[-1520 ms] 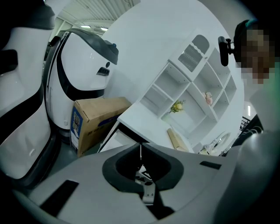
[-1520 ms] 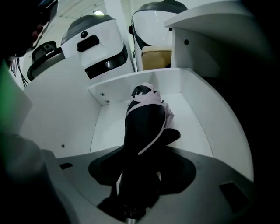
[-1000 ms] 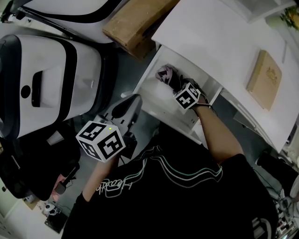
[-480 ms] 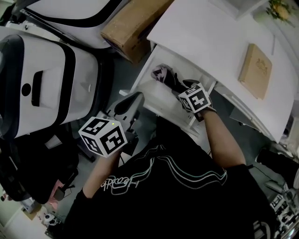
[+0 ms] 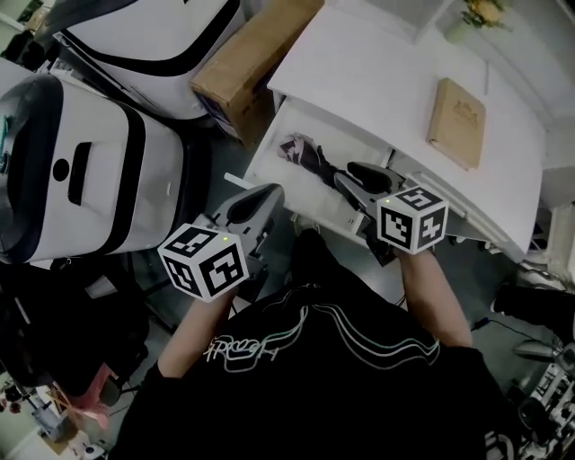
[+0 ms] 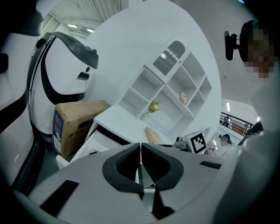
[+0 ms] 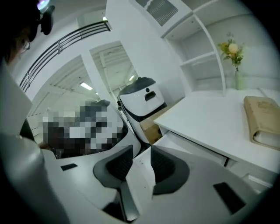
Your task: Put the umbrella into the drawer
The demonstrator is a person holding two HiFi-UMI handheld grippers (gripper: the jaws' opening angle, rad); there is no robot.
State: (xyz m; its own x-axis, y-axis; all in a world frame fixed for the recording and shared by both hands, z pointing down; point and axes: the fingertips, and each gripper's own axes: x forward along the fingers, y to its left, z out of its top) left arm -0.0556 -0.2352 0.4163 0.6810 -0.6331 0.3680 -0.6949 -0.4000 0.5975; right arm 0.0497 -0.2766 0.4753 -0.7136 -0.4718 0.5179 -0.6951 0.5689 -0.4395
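Observation:
The folded umbrella [image 5: 301, 151], dark with a pale patterned cover, lies inside the open white drawer [image 5: 277, 176] under the desk top. My right gripper [image 5: 353, 177] hangs above the drawer's right part, clear of the umbrella. Its jaws are closing, still apart, with nothing between them [image 7: 140, 154]. Lower left of the drawer's front is my left gripper [image 5: 260, 193], which points toward it. In the left gripper view its jaws [image 6: 141, 146] meet and hold nothing.
A tan book [image 5: 458, 110] lies on the white desk top [image 5: 377, 72], with a flower vase [image 5: 476, 18] behind it. A cardboard box [image 5: 243, 63] and a big white-and-black machine [image 5: 81, 180] stand left of the drawer. A white shelf unit [image 6: 170, 87] rises behind the desk.
The right gripper has risen out of the drawer and away from the umbrella, which stays lying there, and its jaws have narrowed. The left gripper has lifted a little toward the drawer.

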